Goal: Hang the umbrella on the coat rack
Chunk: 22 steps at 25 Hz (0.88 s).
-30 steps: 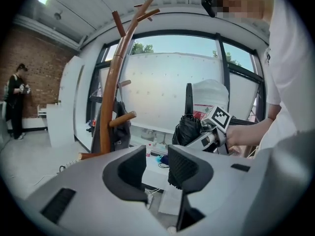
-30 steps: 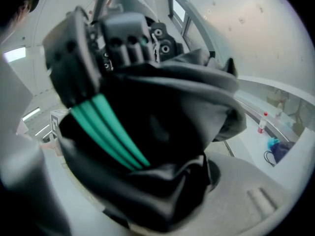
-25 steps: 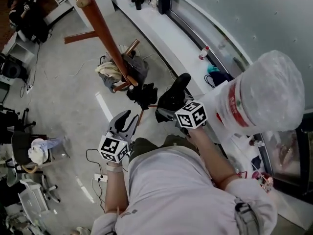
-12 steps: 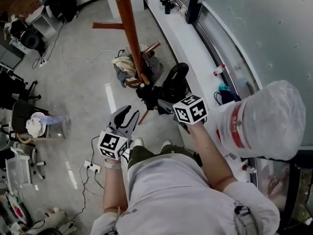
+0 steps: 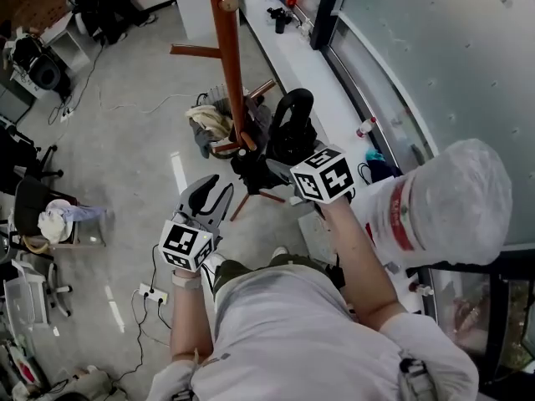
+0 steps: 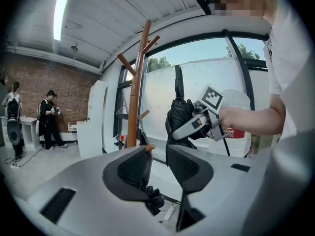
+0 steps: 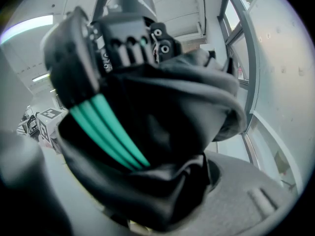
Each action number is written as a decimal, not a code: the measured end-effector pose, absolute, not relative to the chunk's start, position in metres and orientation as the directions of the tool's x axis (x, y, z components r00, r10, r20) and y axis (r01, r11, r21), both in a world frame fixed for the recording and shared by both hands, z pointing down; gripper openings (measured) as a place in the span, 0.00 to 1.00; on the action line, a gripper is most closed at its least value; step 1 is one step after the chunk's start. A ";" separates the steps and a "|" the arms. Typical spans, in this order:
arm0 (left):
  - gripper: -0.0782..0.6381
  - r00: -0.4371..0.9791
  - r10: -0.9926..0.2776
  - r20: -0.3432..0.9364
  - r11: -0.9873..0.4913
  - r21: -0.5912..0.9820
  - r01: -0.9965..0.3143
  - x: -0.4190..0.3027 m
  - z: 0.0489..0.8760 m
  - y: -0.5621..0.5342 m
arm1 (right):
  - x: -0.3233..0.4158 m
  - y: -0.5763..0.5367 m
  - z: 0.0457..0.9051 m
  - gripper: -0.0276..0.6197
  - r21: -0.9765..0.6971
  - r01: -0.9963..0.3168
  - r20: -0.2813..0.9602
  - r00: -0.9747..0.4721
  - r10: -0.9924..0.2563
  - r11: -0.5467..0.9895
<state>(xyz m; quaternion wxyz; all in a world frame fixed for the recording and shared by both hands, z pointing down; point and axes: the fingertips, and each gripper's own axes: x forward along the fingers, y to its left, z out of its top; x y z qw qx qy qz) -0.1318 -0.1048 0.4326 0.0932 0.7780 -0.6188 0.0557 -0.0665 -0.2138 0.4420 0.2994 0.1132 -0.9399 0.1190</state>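
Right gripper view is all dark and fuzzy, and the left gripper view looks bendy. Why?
Right gripper view: the black umbrella sits right against the camera, so it fills the picture and blurs. Left gripper view: the wide-angle camera bends the window frame and ceiling into curves, and bright daylight behind turns the umbrella into a dark shape.

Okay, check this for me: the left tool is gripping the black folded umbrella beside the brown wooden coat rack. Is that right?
Wrong tool. The right tool grips the black folded umbrella beside the brown wooden coat rack; the left tool is empty, jaws apart. The left gripper view shows it.
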 end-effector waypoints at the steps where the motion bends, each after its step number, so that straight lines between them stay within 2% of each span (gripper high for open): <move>1: 0.28 0.238 -0.950 0.204 -0.227 0.075 -0.971 -0.133 0.431 -0.105 | -0.068 -0.213 0.438 0.45 -0.144 -0.288 0.594 -0.791 -0.150 0.947; 14: 0.28 0.392 -0.896 0.208 -0.391 0.044 -0.919 -0.151 0.410 -0.118 | -0.090 -0.216 0.359 0.45 -0.037 -0.384 0.549 -0.779 -0.302 0.923; 22: 0.28 0.436 -0.879 0.192 -0.436 0.042 -0.899 -0.170 0.404 -0.126 | -0.113 -0.224 0.311 0.45 -0.001 -0.412 0.515 -0.781 -0.352 0.911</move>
